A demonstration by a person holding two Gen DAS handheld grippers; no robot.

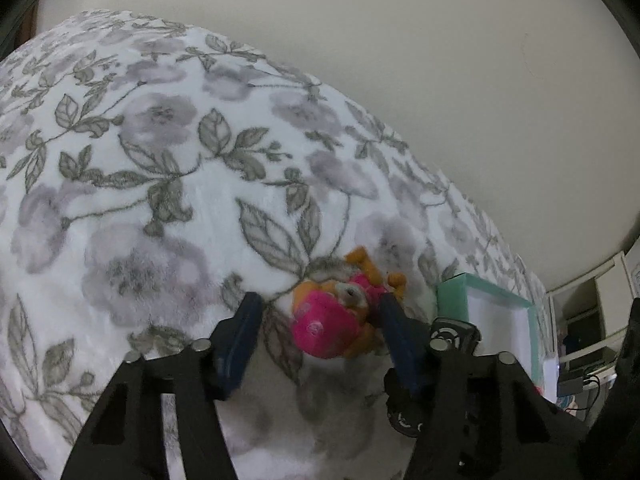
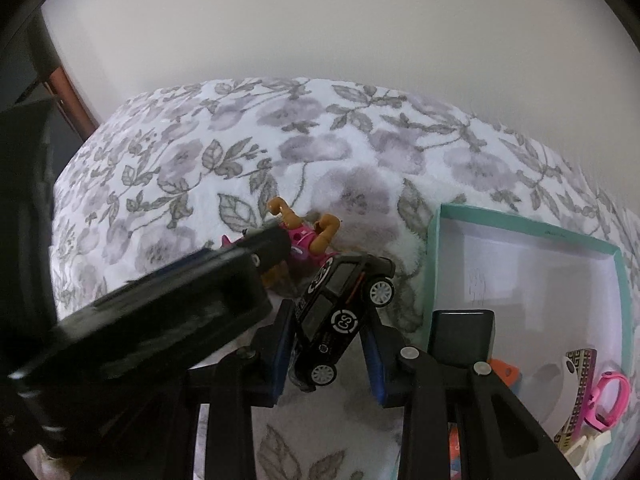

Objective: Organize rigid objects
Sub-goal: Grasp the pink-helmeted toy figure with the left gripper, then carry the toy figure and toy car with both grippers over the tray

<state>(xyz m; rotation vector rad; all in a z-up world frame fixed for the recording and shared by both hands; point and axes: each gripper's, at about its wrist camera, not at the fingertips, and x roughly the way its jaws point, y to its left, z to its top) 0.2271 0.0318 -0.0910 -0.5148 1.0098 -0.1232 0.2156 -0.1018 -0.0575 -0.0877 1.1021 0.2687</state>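
While right gripper (image 2: 328, 344) pinches "CS"-marked black toy car (image 2: 340, 312), left gripper (image 1: 320, 320) spread around pink figure (image 1: 332, 326).

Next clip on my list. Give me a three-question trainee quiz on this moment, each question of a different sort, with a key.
1. True or false: the right gripper is clamped on the black toy car.
2. Multiple choice: the pink and orange toy figure lies on A) the floral blanket, between the left gripper's fingers; B) the floor of the teal box; C) the roof of the car.
3. Fill in: the teal-rimmed box already holds a pink ____.

Key
1. True: both blue pads press its sides and it is lifted clear of the blanket.
2. A; one finger is at the toy, the other stands apart.
3. Band, looped like a watch strap.
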